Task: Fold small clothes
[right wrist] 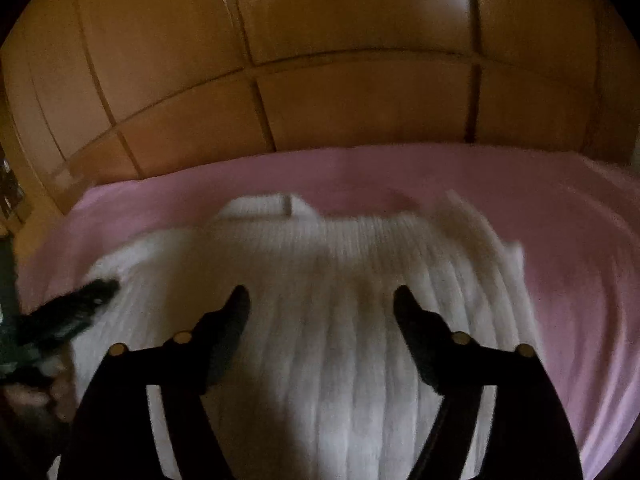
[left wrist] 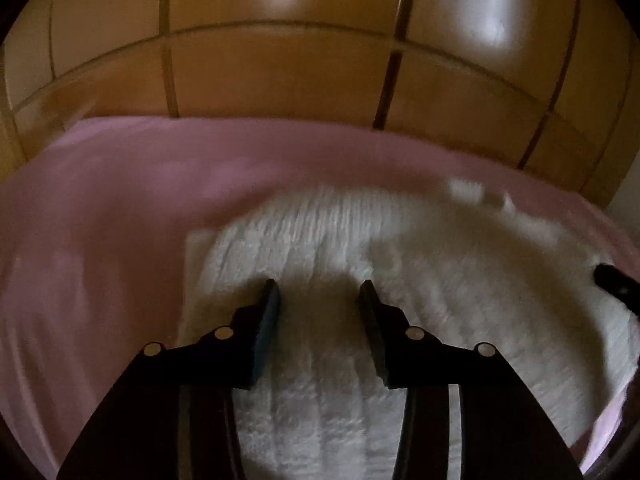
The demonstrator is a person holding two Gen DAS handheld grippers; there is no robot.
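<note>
left tool jaws parted, empty | right tool wide open, empty | white knit garment flat on pink bed, centre-lower frame, directly under both tools | ribs run away from camera | equally near, blurred

The garment lay on the bed, the wardrobe stood behind it, and both grippers hung above the garment.
</note>
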